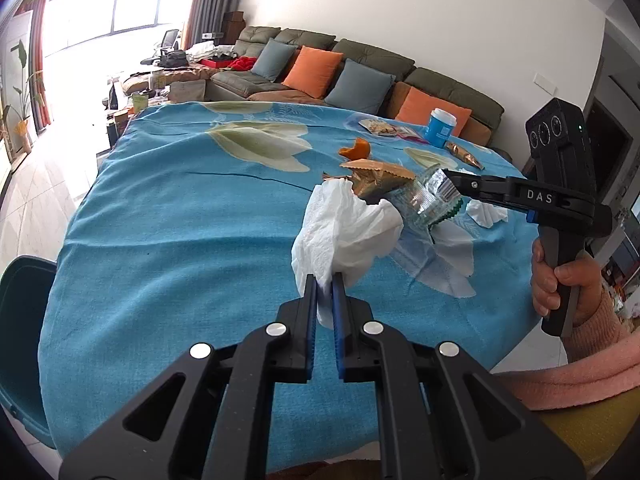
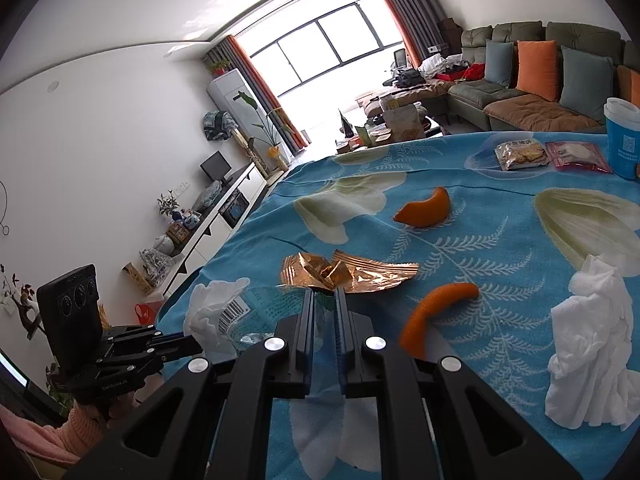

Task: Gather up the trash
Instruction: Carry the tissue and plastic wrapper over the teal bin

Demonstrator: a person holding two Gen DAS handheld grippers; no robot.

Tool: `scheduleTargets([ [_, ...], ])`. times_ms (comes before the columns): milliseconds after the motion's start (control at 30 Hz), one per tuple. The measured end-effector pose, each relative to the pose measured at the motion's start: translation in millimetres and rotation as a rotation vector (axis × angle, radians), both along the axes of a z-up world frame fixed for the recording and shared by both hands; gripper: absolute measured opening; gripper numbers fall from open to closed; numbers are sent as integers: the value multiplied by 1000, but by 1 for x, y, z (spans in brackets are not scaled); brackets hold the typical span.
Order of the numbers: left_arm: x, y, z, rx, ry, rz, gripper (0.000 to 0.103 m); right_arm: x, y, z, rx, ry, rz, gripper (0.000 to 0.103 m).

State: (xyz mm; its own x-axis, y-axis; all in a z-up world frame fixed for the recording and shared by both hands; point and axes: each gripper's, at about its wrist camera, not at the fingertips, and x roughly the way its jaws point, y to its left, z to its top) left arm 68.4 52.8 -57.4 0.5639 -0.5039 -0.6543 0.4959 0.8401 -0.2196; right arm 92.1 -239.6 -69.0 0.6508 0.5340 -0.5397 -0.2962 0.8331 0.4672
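Clamping the tissue [image 1: 344, 232] in our left gripper [image 1: 325, 280] and a clear wrapper [image 1: 430, 198] in our right gripper [image 2: 324, 296], we lift both clear for binning.

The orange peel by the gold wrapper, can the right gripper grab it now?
Probably not yet. The right gripper is shut on a clear wrapper, so its fingers are full. The orange peel lies uncovered just beside it.

table [image 2: 248, 240]: foil wrapper [image 2: 348, 276] in the middle | peel [image 2: 424, 212] behind the wrapper | second peel [image 2: 436, 312] to its right, nearer | tissue [image 2: 592, 356] far right | snack packs [image 2: 520, 154] and cup [image 2: 622, 140] at the back right | sofa [image 2: 532, 92] behind the table
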Motion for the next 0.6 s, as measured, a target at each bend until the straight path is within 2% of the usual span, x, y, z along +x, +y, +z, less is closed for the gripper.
scheduleTargets([
  [267, -7, 33, 7, -41, -12, 110, 8, -10, 32, 8, -4, -6, 115, 8],
  [600, -20, 78, 18, -46, -53, 234, 8, -5, 91, 13, -2, -8, 260, 8],
])
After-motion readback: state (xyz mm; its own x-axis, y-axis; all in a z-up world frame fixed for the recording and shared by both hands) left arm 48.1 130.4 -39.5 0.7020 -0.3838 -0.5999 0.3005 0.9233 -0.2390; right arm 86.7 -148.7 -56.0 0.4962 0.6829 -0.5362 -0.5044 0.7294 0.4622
